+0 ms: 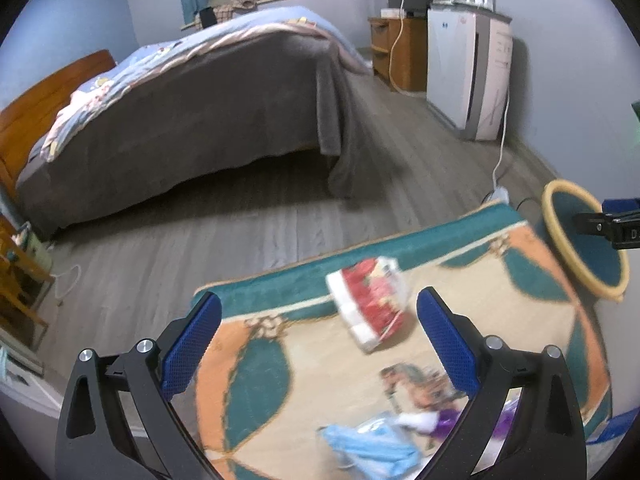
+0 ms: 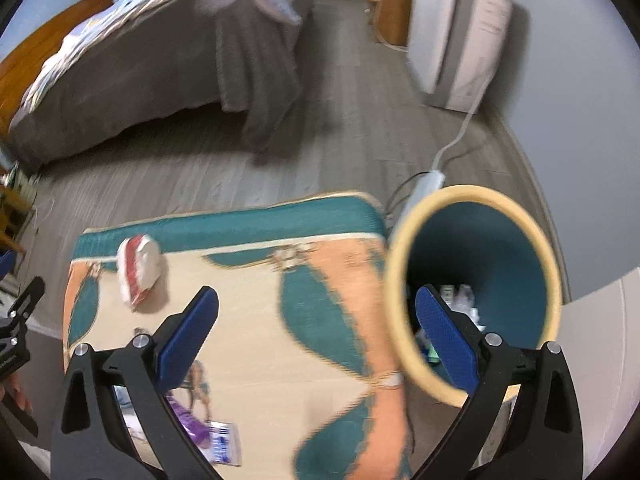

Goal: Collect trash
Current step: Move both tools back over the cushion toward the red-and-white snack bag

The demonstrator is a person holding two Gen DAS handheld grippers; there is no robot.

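Left gripper (image 1: 318, 312): blue-padded fingers spread wide apart, nothing between them; it hangs above the rug, aimed toward the red-and-white wrapper.
Right gripper (image 2: 316, 306): fingers likewise spread apart and empty; its right finger (image 2: 446, 338) overlaps the near rim of the bin in the right wrist view, its left finger over the rug.
Red-and-white wrapper (image 1: 370, 306): crumpled packet lying on the rug near the far green border; in the left wrist view it sits between the two finger tips and beyond them, not touched. In the right wrist view (image 2: 138, 274) it lies at the far left corner of the rug.
Blue trash (image 1: 370, 446): a pale blue, crumpled sheet or bag on the near part of the rug, low between the left fingers; too blurred to name further.
Purple packet (image 2: 192, 422): lies on the near rug next to a flat printed card or sachet (image 2: 224, 444); details smeared.
Waste bin (image 2: 476, 292): teal inside with a yellow rim, standing just beside the right edge of the rug; several small pale pieces lie at its bottom.
Rug (image 1: 460, 312): cream, orange and teal pattern, on grey wood-look floor (image 1: 240, 232).
Bed (image 1: 192, 120): grey cover and a blue quilt, well apart across the floor.
White appliance (image 1: 468, 68): against the wall, a cable running down to a power strip (image 2: 424, 184) near the bin.
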